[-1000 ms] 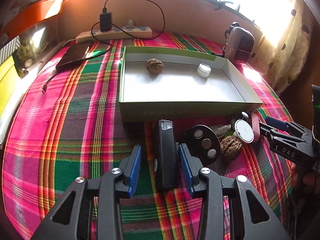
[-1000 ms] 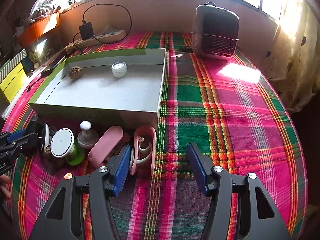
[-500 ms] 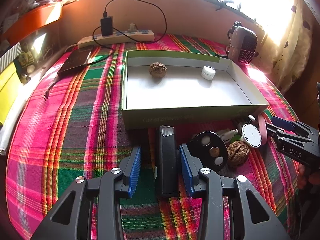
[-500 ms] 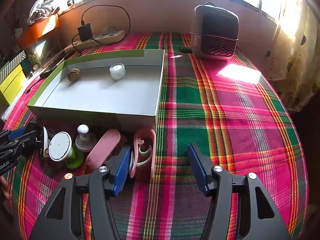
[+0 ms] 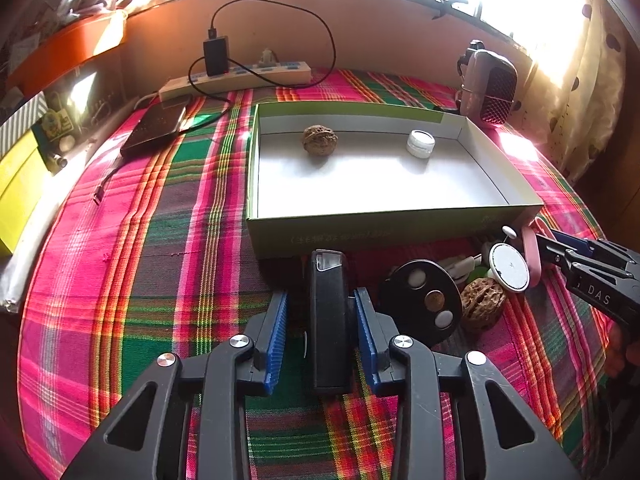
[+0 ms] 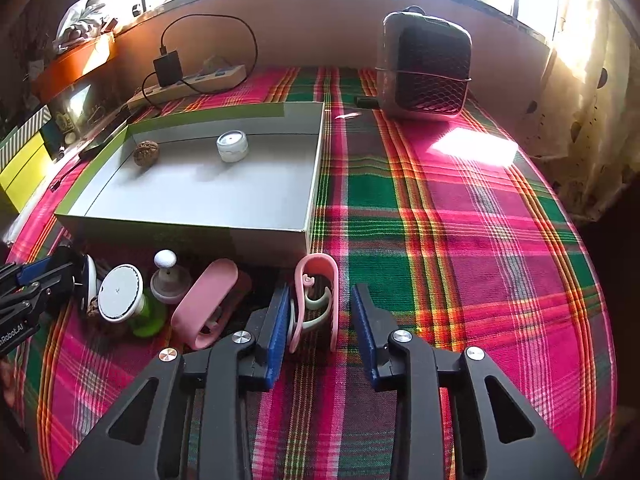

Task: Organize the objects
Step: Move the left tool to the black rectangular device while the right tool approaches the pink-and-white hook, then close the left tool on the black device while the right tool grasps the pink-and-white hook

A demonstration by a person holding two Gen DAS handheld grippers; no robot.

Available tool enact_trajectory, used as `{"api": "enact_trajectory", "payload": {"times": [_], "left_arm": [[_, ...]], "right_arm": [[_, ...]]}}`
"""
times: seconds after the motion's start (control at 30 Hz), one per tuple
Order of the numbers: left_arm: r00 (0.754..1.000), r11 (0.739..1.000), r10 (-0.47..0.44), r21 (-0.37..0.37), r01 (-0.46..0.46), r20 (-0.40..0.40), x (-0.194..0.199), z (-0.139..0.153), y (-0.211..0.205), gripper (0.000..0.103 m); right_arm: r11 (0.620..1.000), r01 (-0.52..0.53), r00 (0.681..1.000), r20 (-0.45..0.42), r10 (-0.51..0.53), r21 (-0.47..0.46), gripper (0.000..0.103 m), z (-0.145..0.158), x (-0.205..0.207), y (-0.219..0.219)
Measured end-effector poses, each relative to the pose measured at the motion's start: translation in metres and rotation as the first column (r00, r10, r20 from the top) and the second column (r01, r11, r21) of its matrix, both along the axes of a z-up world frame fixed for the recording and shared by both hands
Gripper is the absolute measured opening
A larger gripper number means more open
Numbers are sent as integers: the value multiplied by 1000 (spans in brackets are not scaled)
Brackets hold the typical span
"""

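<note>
A green shallow box holds a walnut and a small white jar; it also shows in the right wrist view. My left gripper is open around a black rectangular device lying on the cloth in front of the box, its right pad touching it. My right gripper is open around a pink U-shaped clip. Beside it lie a pink case, a white knob, a white-lidded green bottle, a black disc and another walnut.
A plaid cloth covers the table. A power strip with charger and a dark tablet lie at the back left. A small heater stands at the back right. Yellow boxes sit off the left edge.
Both grippers have closed in somewhat: the left jaws narrowed around the black device, the right jaws narrowed around the pink clip. Both views pulled back slightly from the box.
</note>
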State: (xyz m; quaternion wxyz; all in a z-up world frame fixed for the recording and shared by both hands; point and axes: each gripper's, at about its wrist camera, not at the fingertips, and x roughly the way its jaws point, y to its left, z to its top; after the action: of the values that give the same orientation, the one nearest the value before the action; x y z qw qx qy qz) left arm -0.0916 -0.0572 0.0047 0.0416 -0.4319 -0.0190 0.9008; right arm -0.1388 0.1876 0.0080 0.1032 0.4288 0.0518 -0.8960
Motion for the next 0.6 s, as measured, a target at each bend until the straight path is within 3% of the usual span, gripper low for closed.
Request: {"api": "enact_trajectory", "payload": {"times": [0.13, 0.6], "left_arm": [[1000, 1000, 7, 1, -7, -1, 0, 0, -1, 25], [1000, 1000, 21, 1, -21, -3, 0, -1, -3, 21]], "right_arm": [[1000, -2, 1000, -1, 2, 0, 25, 0, 0, 0], [1000, -1, 1000, -2, 1, 1, 24, 0, 1, 0]]}}
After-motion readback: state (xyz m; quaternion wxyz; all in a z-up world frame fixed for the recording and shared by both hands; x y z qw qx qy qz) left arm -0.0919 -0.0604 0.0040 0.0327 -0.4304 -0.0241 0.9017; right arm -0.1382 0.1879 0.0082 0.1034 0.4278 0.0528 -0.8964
